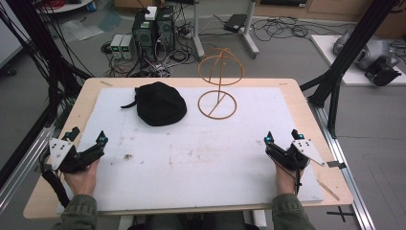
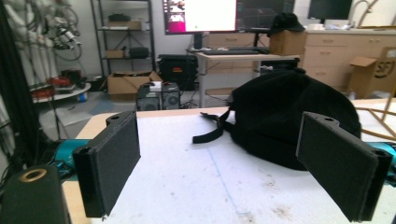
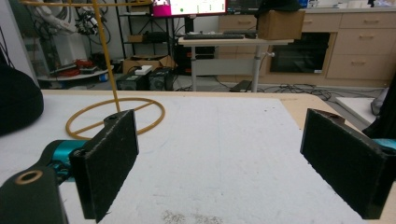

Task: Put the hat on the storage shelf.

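1. On the white foam-covered table (image 1: 201, 167) lies one floppy black fabric cap (image 1: 160, 103), far left of centre, untouched.
2. Just beside it stands one tan wire hat stand (image 1: 218, 91).
3. Two claws, left gripper (image 1: 88, 139) and right gripper (image 1: 282, 139), rest spread wide, empty; probably the start, with reaching for the cap next.

cap (image 1: 160, 104) left | wire stand (image 1: 218, 81) right | both on table's (image 1: 297, 91) far half

Open white mat (image 1: 206, 158) between left gripper (image 1: 88, 138) and right gripper (image 1: 282, 137), passable toward 12 o'clock. Black cap (image 1: 160, 103) blocking at 11 o'clock, wire hat stand (image 1: 218, 86) at 12; narrow gap between.
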